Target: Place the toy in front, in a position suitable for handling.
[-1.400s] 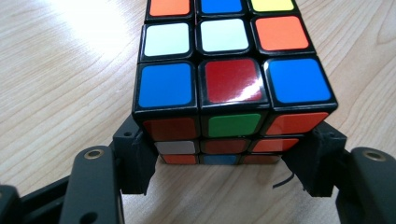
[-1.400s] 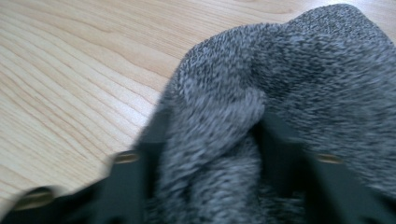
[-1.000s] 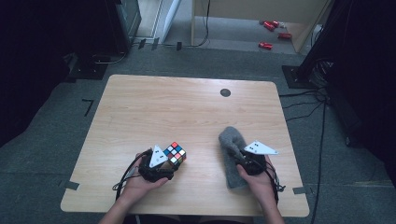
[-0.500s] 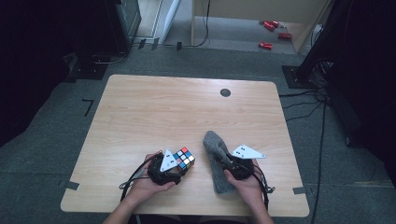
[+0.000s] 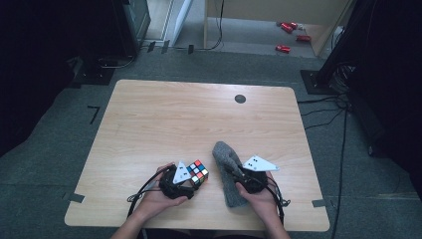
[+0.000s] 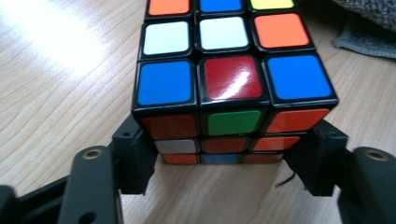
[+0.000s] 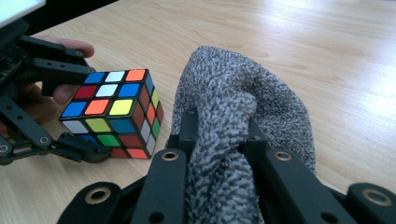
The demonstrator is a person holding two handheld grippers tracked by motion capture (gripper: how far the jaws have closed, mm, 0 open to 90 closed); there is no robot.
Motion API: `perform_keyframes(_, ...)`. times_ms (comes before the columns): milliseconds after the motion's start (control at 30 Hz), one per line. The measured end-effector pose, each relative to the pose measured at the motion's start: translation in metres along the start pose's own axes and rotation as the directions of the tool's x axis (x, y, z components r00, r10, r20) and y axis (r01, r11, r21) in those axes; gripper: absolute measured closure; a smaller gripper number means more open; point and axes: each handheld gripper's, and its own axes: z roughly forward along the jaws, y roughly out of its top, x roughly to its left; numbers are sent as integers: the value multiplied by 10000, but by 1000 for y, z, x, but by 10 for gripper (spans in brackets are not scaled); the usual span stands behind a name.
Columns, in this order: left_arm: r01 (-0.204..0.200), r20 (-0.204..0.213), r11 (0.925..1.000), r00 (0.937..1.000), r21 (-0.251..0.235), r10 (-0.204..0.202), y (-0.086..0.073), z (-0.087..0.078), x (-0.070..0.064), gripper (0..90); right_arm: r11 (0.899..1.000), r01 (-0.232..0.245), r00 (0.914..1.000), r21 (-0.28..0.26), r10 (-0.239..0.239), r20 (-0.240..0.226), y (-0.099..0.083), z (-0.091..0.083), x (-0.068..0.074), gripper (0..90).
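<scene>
A scrambled colour cube [image 5: 198, 173] [image 6: 229, 84] [image 7: 114, 112] rests on the wooden table [image 5: 199, 119] near the front edge. My left gripper [image 5: 191, 180] [image 6: 229, 158] is shut on the cube, one jaw against each side. A grey knitted cloth [image 5: 227, 169] [image 7: 243, 107] lies just right of the cube. My right gripper [image 5: 238, 173] [image 7: 219, 140] is shut on the cloth, which bunches up between the jaws and drapes over them. In the right gripper view the cube and the left gripper's black jaws stand at the left, a small gap from the cloth.
A small dark round hole [image 5: 240, 98] sits in the table near its far edge. Dark carpet surrounds the table, with cables [image 5: 328, 107] at the right. Red objects [image 5: 287, 30] lie on the floor beyond.
Both hands have drawn toward each other near the table's front. The cloth moved left with the right gripper and the cube shifted right with the left gripper, closing the gap between them.
</scene>
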Motion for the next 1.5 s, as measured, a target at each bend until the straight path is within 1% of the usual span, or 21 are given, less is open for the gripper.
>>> perform_keyframes(133,-67,-256,9999,9997,-104,64,3,1,0,244,9999,162,9998,52,-161,-67,1,-1,3,770)
perform_keyframes(167,-137,-235,9997,9996,-224,132,4,2,-1,252,9999,154,9999,65,-153,-47,2,-1,3,767)
perform_keyframes(267,-430,-525,9988,9978,-229,417,8,6,-6,323,10000,29,10000,-42,-28,77,7,-4,6,759)
perform_keyframes(333,-422,-524,9984,9978,-383,401,10,6,-7,336,9998,14,10000,-177,-14,19,14,-5,11,760)
perform_keyframes(400,-613,-891,9973,9944,-406,575,12,7,-9,342,9997,67,10000,-230,-69,-66,20,-4,18,763)
perform_keyframes(467,-687,-796,9957,9948,-626,636,17,6,-11,345,9997,72,9997,-220,-77,-225,24,-1,26,763)
perform_keyframes(567,-895,-838,9911,9932,-981,813,23,2,-18,345,9989,458,9974,-120,-464,-543,26,7,39,762)
perform_keyframes(667,-1042,-784,9900,9922,-954,968,27,0,-22,345,9970,769,9939,-57,-771,-782,23,13,50,763)
perform_keyframes(767,-864,-455,9914,9956,-983,823,28,-1,-21,346,9955,921,9926,-230,-936,-771,23,15,56,768)
perform_keyframes(833,-954,-563,9913,9943,-910,905,29,-2,-23,346,9953,944,9926,-223,-959,-745,22,15,57,769)
perform_keyframes(967,-1471,-621,9865,9878,-724,1427,29,-5,-29,346,9946,1011,9926,-240,-1025,-650,22,14,54,770)
perform_keyframes(1000,-1497,-616,9863,9874,-692,1456,29,-6,-29,347,9952,948,9938,-223,-959,-562,22,14,51,771)
perform_keyframes(1100,-1152,-651,9915,9917,-609,1112,28,-6,-23,347,9976,665,9972,-167,-670,-330,22,12,45,775)
perform_keyframes(1133,-996,-726,9932,9928,-606,951,28,-6,-20,347,9974,711,9970,-119,-714,-300,22,11,46,776)
perform_keyframes(1167,-888,-751,9942,9936,-600,842,28,-7,-17,347,9969,780,9964,-46,-781,-338,21,11,48,776)
perform_keyframes(1200,-817,-711,9947,9945,-617,772,29,-7,-17,347,9957,924,9940,-4,-923,-580,21,11,59,775)
perform_keyframes(1233,-828,-651,9944,9948,-649,786,29,-8,-18,347,9957,924,9940,-4,-923,-580,21,11,59,775)
perform_keyframes(1300,-972,-498,9924,9944,-750,936,31,-8,-23,347,9918,1273,9899,-102,-1277,-615,22,11,69,775)
perform_keyframes(1367,-1177,-474,9897,9923,-809,1141,33,-8,-30,347,9908,1343,9888,-157,-1350,-631,25,11,72,776)
perform_keyframes(1400,-1222,-444,9892,9919,-813,1188,34,-9,-31,346,9913,1306,9895,-187,-1315,-604,26,10,70,776)
perform_keyframes(1500,-1079,-403,9905,9937,-848,1048,32,-10,-26,347,9963,800,9959,-324,-813,-407,26,7,55,781)
